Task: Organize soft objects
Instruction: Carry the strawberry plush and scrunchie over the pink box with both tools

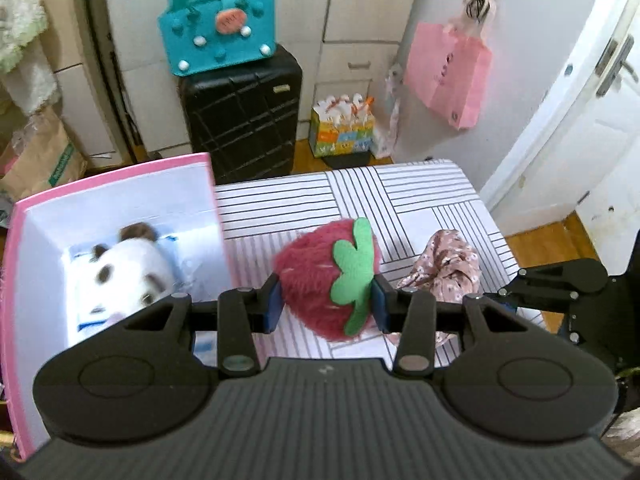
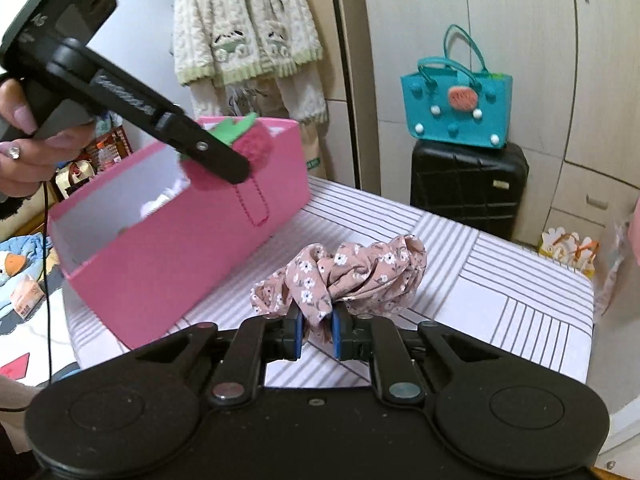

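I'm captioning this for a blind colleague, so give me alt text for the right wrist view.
The right gripper pinches a pink floral fabric scrunchie over a striped table. At upper left, the left gripper carries a plush strawberry above an open pink box.

1. A striped table point(image 1: 420, 188) stretches ahead of both tongs.
2. A pink box point(image 2: 168, 248) stands on it, left of the right tongs point(image 2: 316, 332).
3. Left tongs point(image 1: 326, 304) hang just right of the box.

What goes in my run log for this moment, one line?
left claw: shut on strawberry | right claw: shut on scrunchie | box: holds panda
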`<state>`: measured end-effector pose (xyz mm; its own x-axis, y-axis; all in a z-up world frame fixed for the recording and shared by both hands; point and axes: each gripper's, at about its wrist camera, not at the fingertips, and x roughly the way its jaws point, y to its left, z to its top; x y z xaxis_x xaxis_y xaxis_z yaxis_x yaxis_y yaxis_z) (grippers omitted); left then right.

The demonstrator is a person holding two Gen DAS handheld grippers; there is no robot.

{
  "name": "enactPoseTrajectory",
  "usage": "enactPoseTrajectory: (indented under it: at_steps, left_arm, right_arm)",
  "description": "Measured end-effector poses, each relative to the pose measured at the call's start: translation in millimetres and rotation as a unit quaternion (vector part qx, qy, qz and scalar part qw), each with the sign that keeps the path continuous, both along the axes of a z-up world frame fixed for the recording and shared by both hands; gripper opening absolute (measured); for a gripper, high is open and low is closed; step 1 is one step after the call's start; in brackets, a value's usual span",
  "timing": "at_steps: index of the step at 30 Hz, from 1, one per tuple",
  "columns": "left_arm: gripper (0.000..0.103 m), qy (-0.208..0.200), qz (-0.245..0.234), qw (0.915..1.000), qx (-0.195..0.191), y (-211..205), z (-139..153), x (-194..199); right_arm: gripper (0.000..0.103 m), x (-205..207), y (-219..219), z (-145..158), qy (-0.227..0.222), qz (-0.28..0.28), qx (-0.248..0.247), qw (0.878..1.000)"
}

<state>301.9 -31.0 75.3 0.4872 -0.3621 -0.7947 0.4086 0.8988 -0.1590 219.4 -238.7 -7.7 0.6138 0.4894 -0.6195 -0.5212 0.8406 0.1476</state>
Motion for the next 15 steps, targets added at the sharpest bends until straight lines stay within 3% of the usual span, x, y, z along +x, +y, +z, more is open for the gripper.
enactPoseTrajectory:
  at_steps: [15]
  left_arm:
    - [0.043, -0.051, 0.038, 0.9979, 0.013, 87, 40, -68]
  right_arm:
    - [0.009, -34, 37, 33, -0.025, 0.013, -0.039, 0.999]
